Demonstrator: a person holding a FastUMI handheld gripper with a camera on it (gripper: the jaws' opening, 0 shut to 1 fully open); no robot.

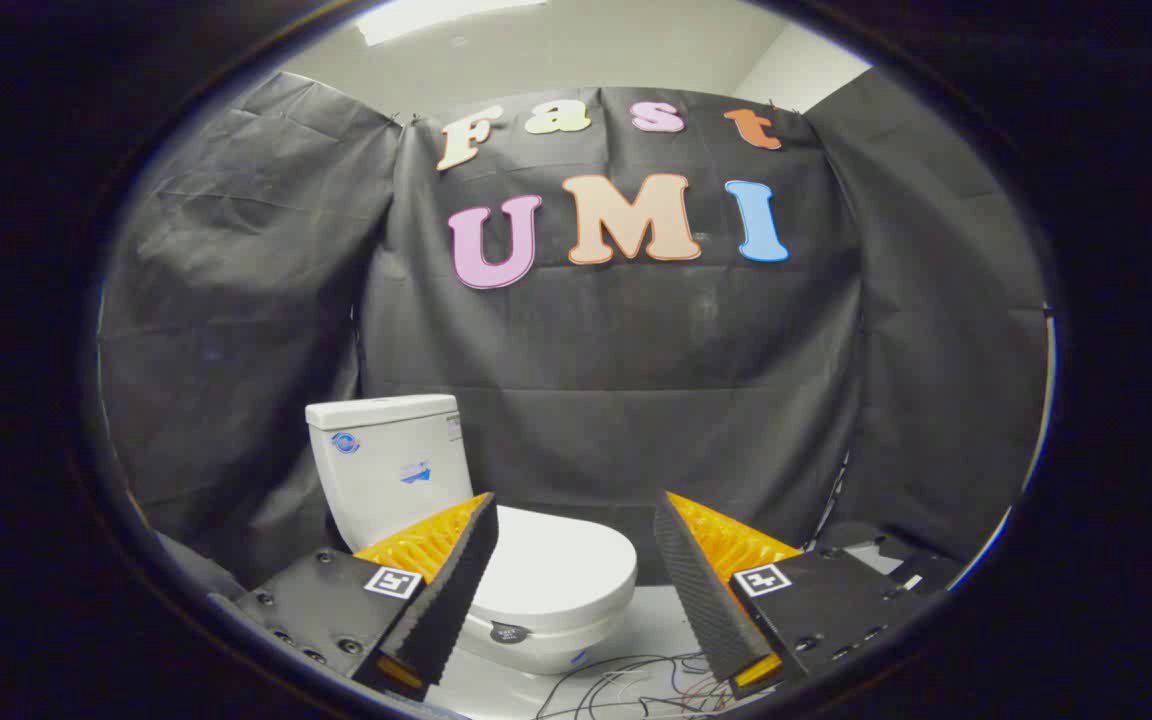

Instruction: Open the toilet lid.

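- Ahead of the jaws, at about 11 o'clock, a white toilet [466, 540] is seen standing on a pale floor [656, 625] against the black cloth wall [636, 400].
- The toilet lid [561, 570] is seen lying flat and closed over the bowl; its rounded front edge is turned toward 3 o'clock.
- The tank [388, 460] is set at the 10 o'clock end of the toilet, upright, just before the cloth.
- The gripper [576, 580] is held with its jaws spread wide; nothing is gripped between them.
- The left finger [456, 590] is seen across the near part of the lid; whether it touches the lid cannot be told.
- The right finger [701, 590] is kept well apart from the lid's front edge, with open floor between.
- Loose cables [636, 685] are strewn on the floor at 6 o'clock, just below the bowl and between the fingers.
- Free room is left at 3 o'clock of the lid, up to the cloth.
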